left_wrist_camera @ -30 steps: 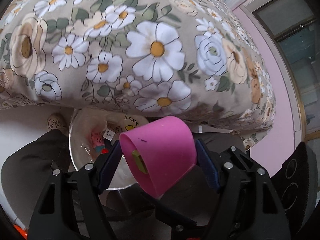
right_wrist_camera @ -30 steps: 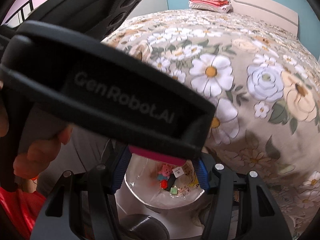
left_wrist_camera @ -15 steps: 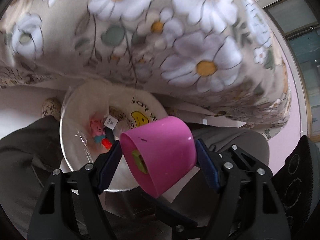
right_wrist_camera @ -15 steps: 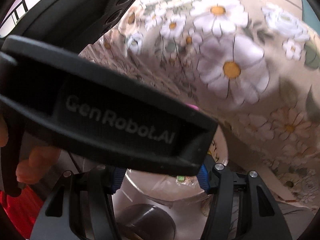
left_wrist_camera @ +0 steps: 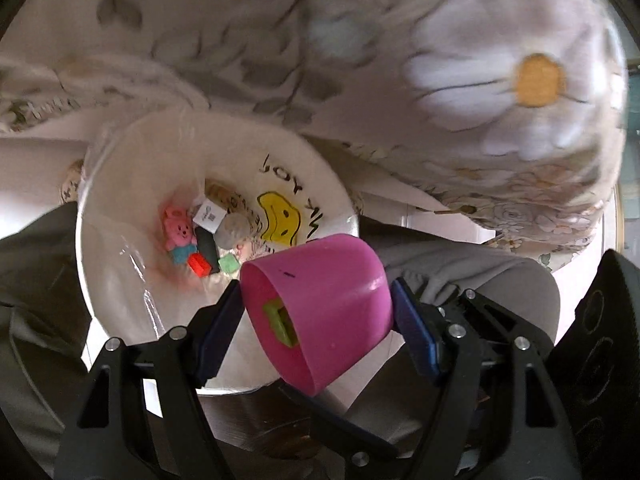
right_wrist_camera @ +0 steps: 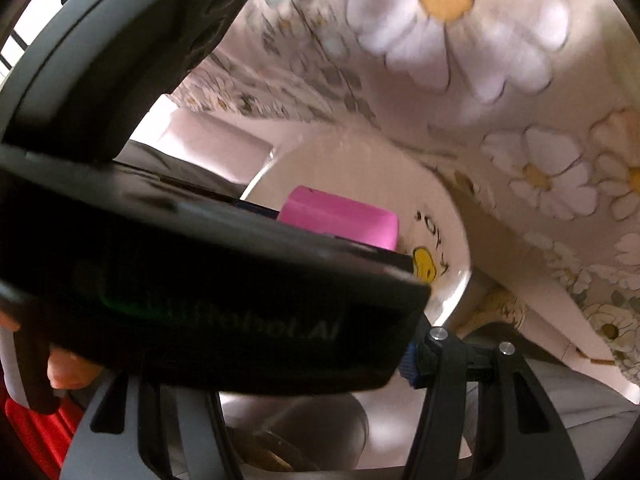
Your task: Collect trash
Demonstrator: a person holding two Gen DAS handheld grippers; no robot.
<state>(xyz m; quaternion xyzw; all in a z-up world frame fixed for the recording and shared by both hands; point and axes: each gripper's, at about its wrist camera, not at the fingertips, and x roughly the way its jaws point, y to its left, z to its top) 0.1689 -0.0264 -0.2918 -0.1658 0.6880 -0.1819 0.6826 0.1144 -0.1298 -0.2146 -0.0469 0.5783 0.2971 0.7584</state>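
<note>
The left hand-held gripper (left_wrist_camera: 316,316) clenches a pink cup (left_wrist_camera: 320,312) tilted over the lined trash bin (left_wrist_camera: 120,184) beside the bed (left_wrist_camera: 480,80), mouth toward the bin, presumably to tip its green scrap (left_wrist_camera: 280,320) out. Whether the right hand-held gripper's jaws are released or clenched, I cannot tell.

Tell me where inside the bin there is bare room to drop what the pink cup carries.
Inside the bin, the liner wall left of and below the pink bunny toy is bare. The bottom is crowded: bunny, white tag, red block and green block cluster together. The pink cup, held in the left tongs, overhangs the near rim.
</note>
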